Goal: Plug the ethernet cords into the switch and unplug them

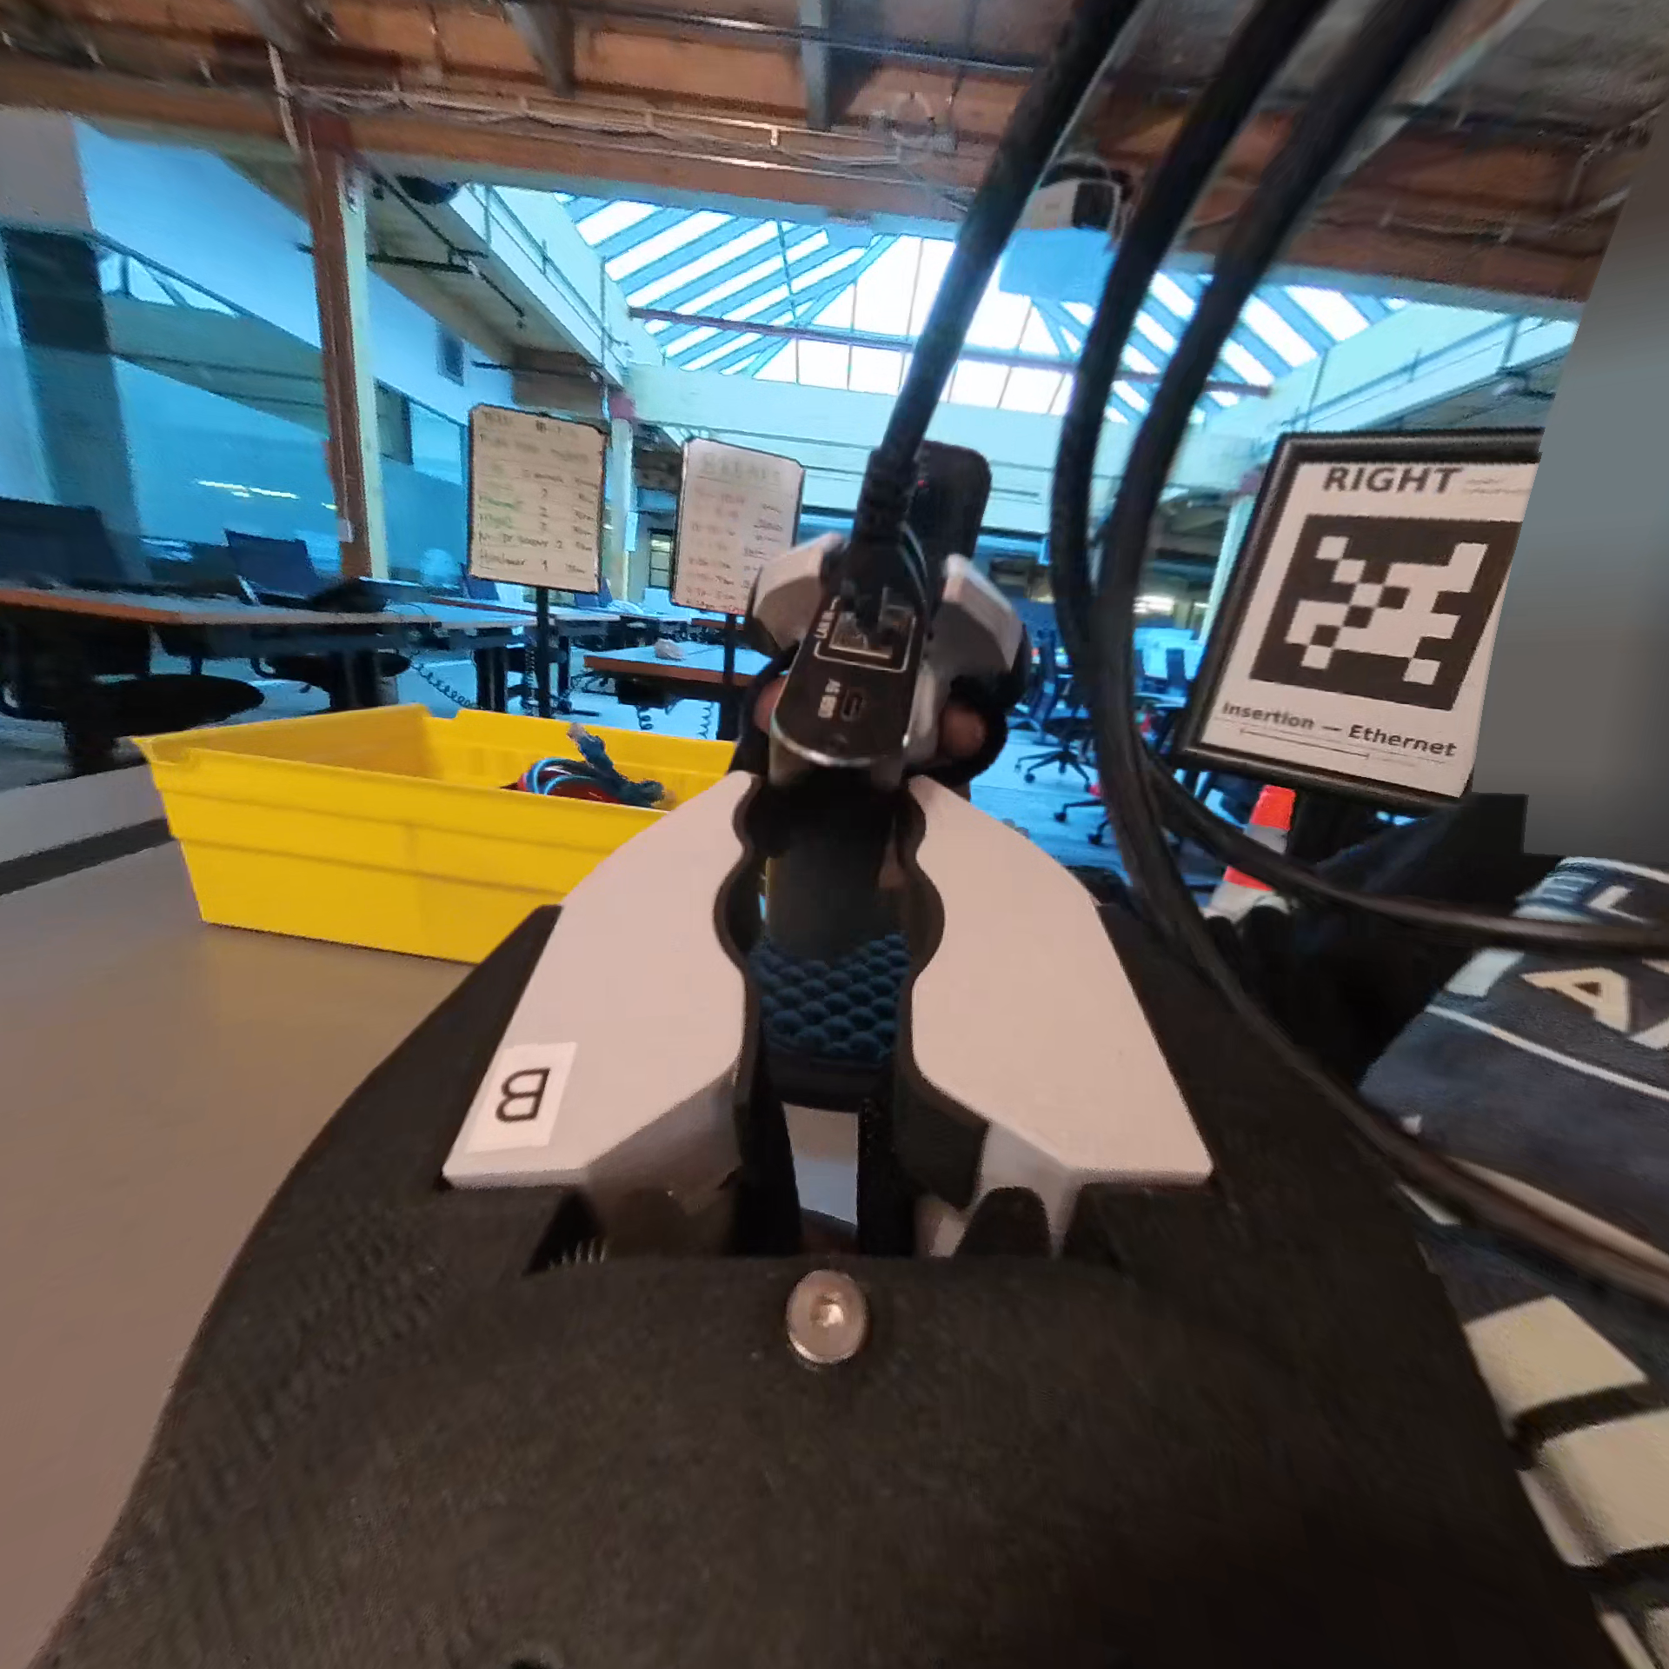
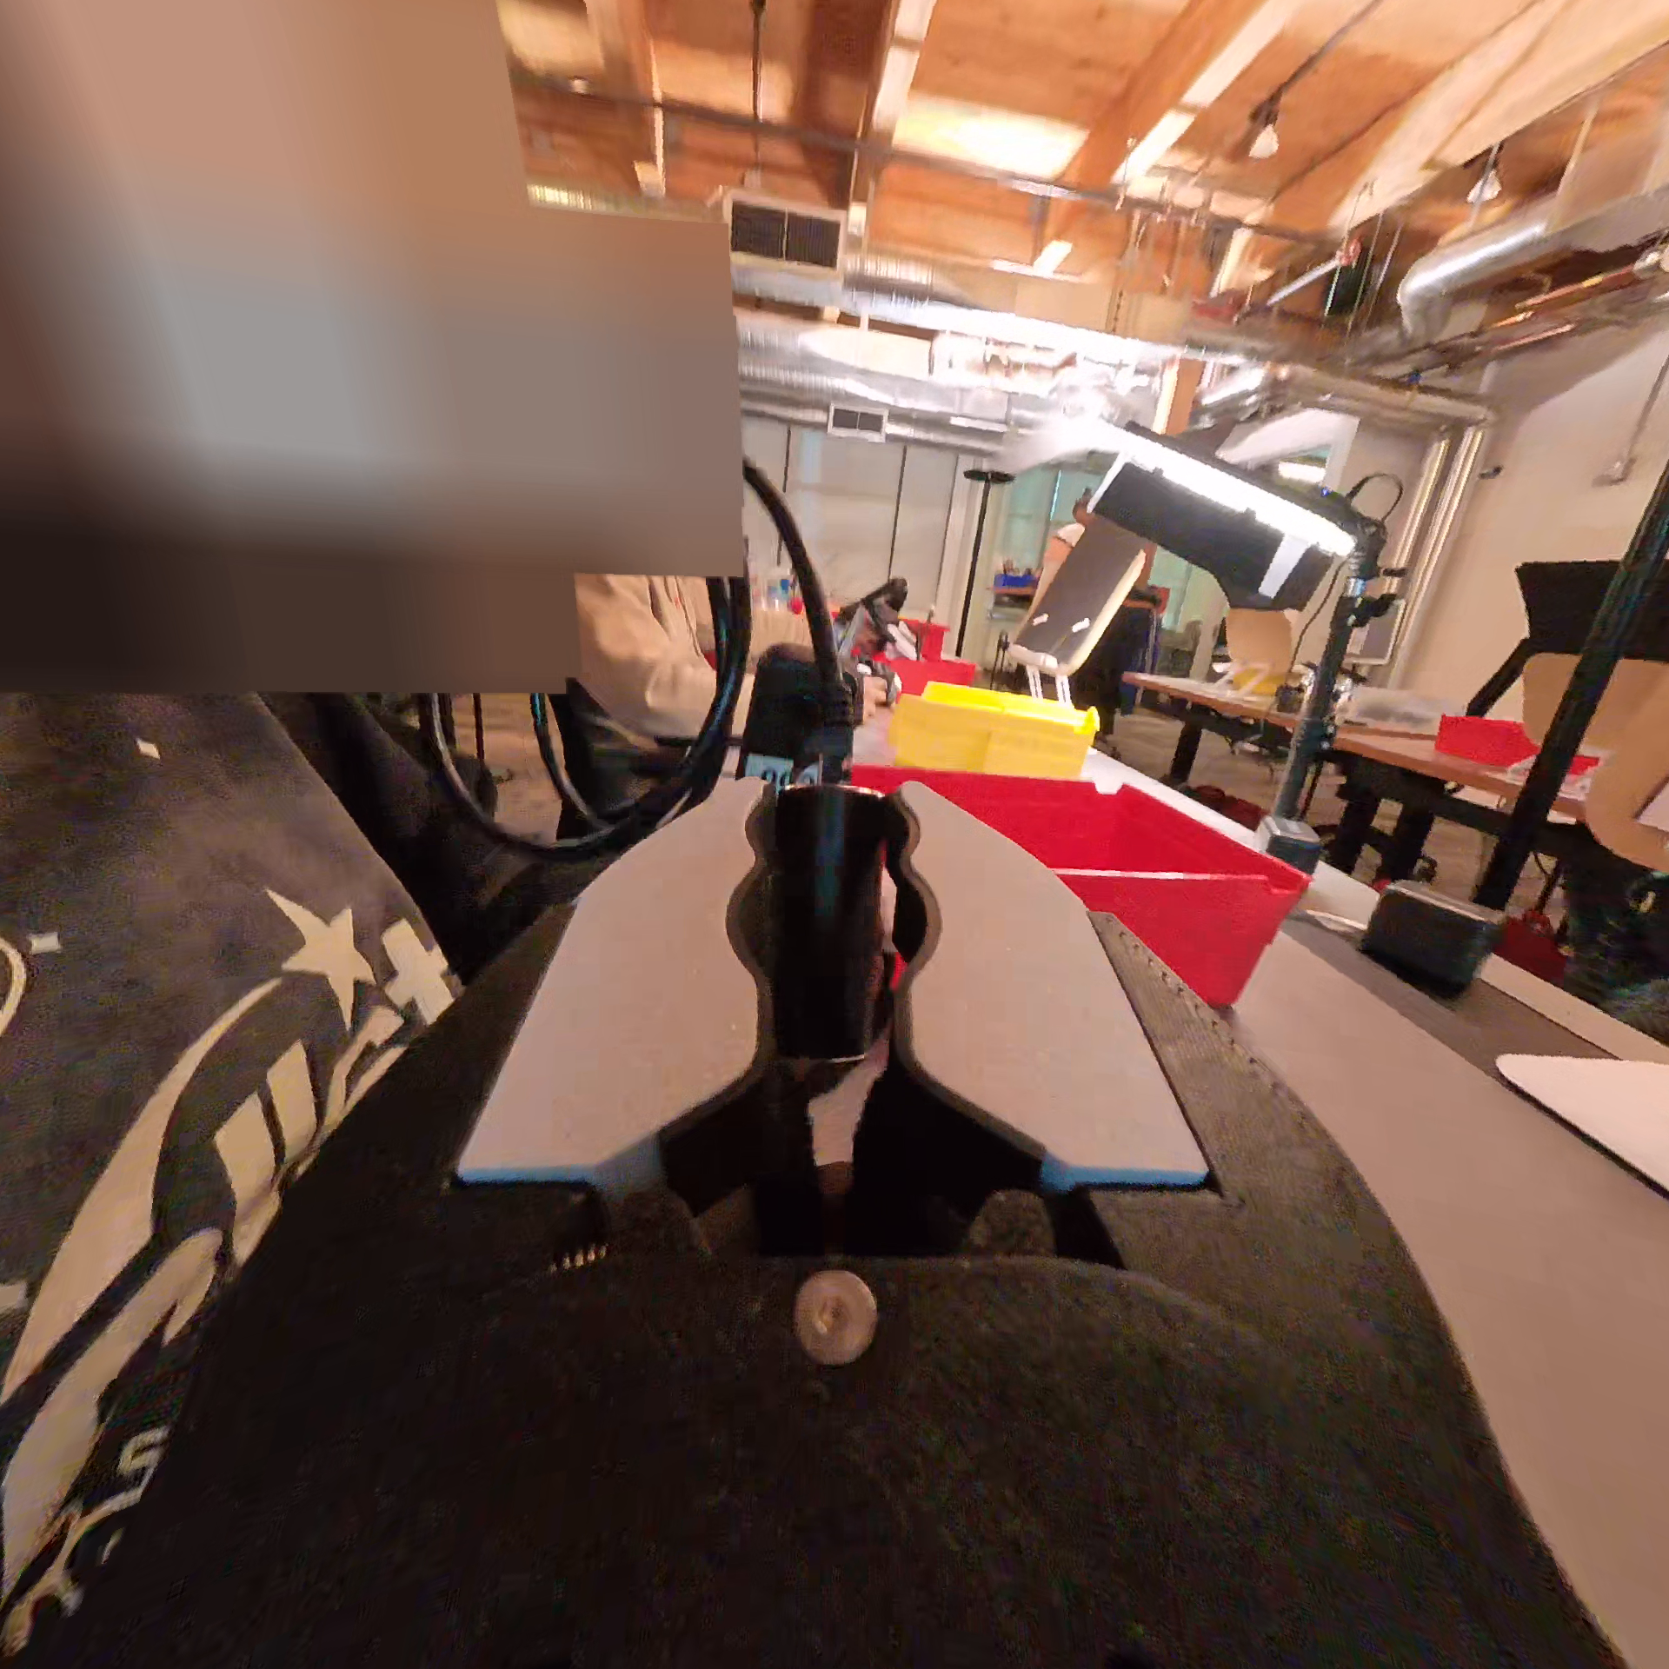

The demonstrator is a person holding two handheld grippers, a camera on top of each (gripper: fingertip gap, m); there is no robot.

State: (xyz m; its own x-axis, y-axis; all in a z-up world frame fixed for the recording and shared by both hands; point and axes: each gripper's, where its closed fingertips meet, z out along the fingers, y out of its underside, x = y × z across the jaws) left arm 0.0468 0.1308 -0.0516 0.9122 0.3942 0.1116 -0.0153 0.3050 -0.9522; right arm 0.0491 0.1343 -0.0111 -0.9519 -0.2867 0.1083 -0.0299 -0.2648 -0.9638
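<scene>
left claw (image 1: 826, 795) grips switch (image 1: 844, 673) | right claw (image 2: 831, 799) clamps switch body, ports hidden

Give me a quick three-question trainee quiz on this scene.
1. True or false: a black cable is plugged into the switch.
2. In the right wrist view, the bin just right of the right gripper is: A red, B green, C white.
3. Fill in: the yellow bin in the left wrist view holds a tangle of ____.
Key: 1 true; 2 A; 3 cords.
</scene>
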